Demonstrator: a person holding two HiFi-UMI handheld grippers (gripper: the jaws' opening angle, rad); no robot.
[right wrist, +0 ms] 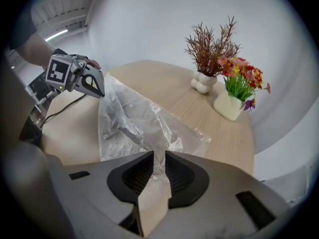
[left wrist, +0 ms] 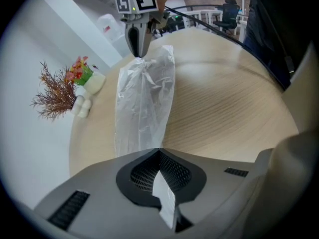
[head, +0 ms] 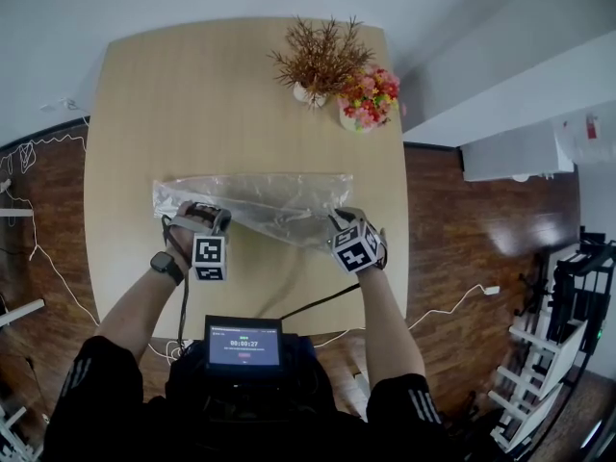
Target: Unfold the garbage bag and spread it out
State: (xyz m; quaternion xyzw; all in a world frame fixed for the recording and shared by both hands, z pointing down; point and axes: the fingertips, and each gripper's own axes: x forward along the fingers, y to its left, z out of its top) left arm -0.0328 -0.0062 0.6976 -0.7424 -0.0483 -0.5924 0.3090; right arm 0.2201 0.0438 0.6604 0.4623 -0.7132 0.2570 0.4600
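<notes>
Closest to me is the chest screen. Beyond it the left gripper and right gripper are each clamped on the garbage bag, which lies part-folded across the worktop. I judge the spreading has just begun, so next I draw the hands apart. Only the right gripper view shows bunched film between its jaws.

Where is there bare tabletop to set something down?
Bare: table beyond the garbage bag, left of the dried plant and flower pot; also the near strip behind the left claw and right claw. Crowded: the bag's middle band, far right corner.
</notes>
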